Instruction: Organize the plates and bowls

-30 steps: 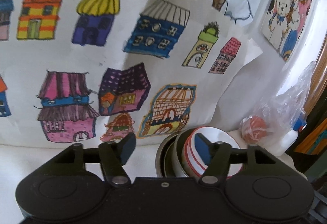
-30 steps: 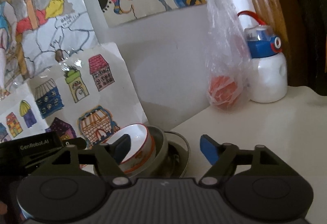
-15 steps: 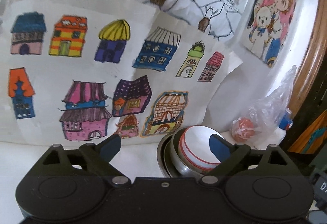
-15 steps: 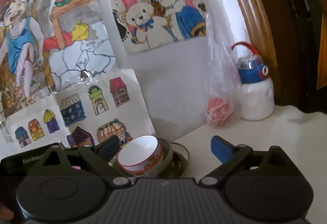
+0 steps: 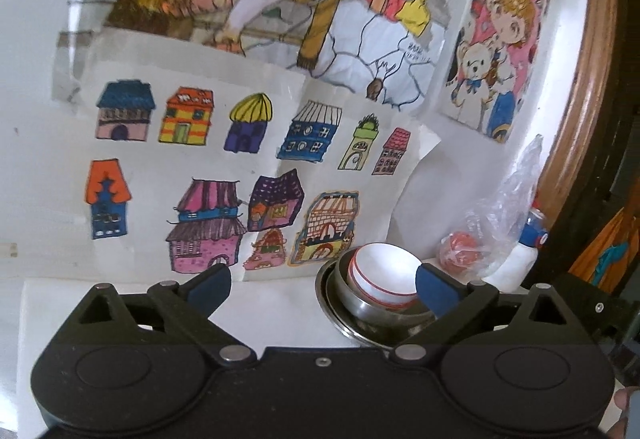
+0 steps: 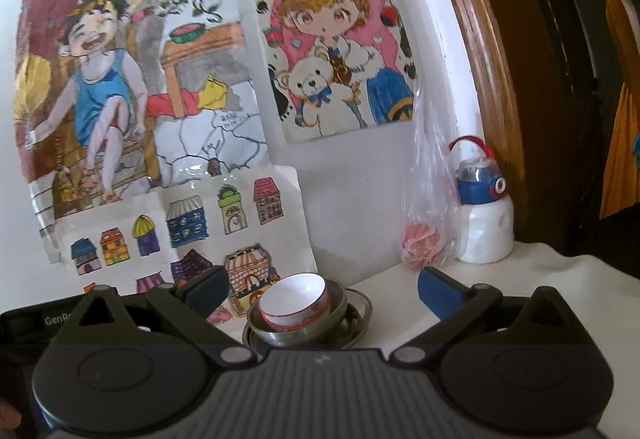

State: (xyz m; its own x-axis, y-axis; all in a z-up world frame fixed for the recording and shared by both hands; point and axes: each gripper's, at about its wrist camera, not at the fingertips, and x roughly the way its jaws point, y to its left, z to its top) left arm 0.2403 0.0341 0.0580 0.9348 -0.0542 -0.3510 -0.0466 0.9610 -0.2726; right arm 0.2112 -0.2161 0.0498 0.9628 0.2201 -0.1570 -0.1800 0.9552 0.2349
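Observation:
A white bowl with red rim bands [image 5: 382, 271] sits tilted inside a steel bowl [image 5: 372, 309], which sits on a steel plate [image 5: 340, 323] against the wall. The stack also shows in the right wrist view: white bowl [image 6: 294, 297], steel bowl [image 6: 280, 335], plate [image 6: 358, 319]. My left gripper [image 5: 322, 285] is open and empty, pulled back from the stack, which lies near its right finger. My right gripper [image 6: 322, 289] is open and empty, back from the stack, which lies between its fingers.
A white table top [image 6: 500, 287] meets a wall covered with children's drawings [image 5: 240, 143]. A plastic bag with an orange ball [image 6: 422, 239] and a white bottle with a blue cap [image 6: 482, 215] stand at the back right. A wooden frame [image 6: 480, 51] rises on the right.
Both grippers have drawn back and up from the bowl stack, which now looks smaller. Both sets of fingers have opened wider. The stack has not moved.

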